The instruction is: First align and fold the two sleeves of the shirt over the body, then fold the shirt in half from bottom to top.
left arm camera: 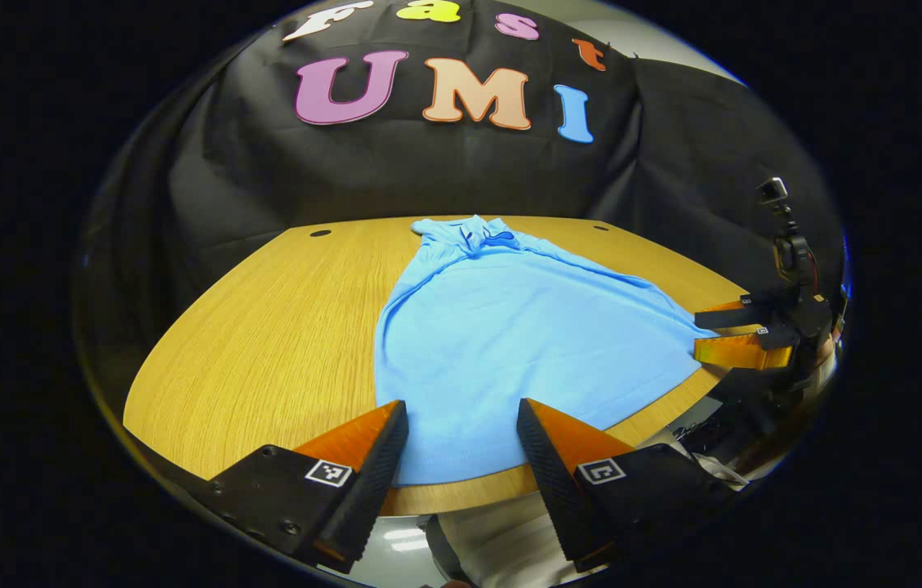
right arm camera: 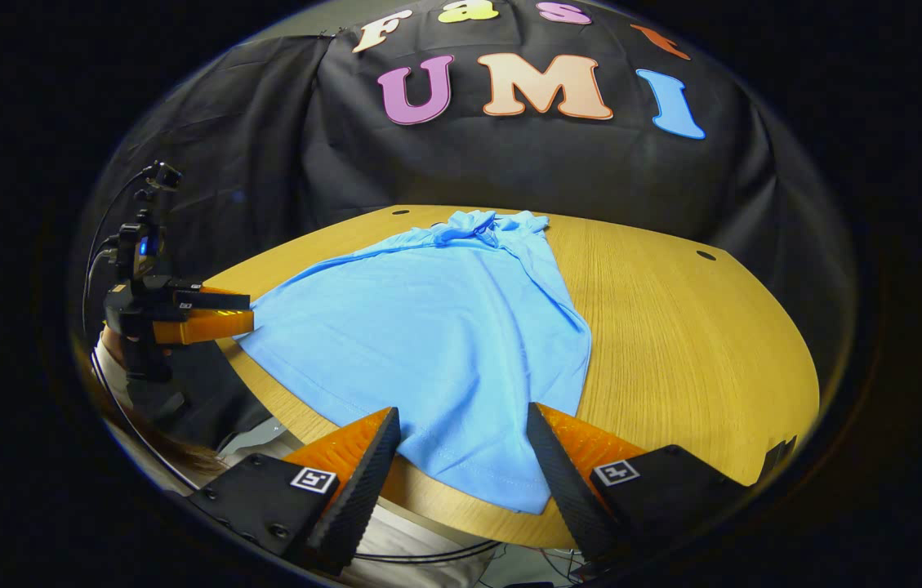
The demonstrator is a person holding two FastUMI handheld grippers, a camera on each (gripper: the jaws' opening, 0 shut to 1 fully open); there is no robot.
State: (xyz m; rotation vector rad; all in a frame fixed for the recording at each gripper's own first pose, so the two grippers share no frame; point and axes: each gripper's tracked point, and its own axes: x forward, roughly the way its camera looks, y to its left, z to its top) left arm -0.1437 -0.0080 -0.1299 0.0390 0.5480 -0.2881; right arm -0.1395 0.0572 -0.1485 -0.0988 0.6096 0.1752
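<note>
Table [left arm camera: 265, 327]: wooden, bearing the shirt [left arm camera: 509, 327], collar toward 12 o'clock.
Left gripper [left arm camera: 461, 445]: jaws spread at the hem.
Right gripper [right arm camera: 461, 449]: jaws spread over the hem corner.

**Shirt flat on the table, both grippers at its hem**

A light blue shirt [right arm camera: 436, 327] lies spread on a wooden table [right arm camera: 689, 343], its sleeves folded in over the body and its collar bunched at the far end, well ahead of the right gripper [right arm camera: 461, 457]. That gripper's fingers stand wide apart at the near edge of the table, with the shirt's hem corner lying between them, not pinched. Off to its left the left gripper [right arm camera: 211, 314] reaches in sideways, its fingertips at the shirt's other hem corner; whether they grip the cloth cannot be told.
</note>
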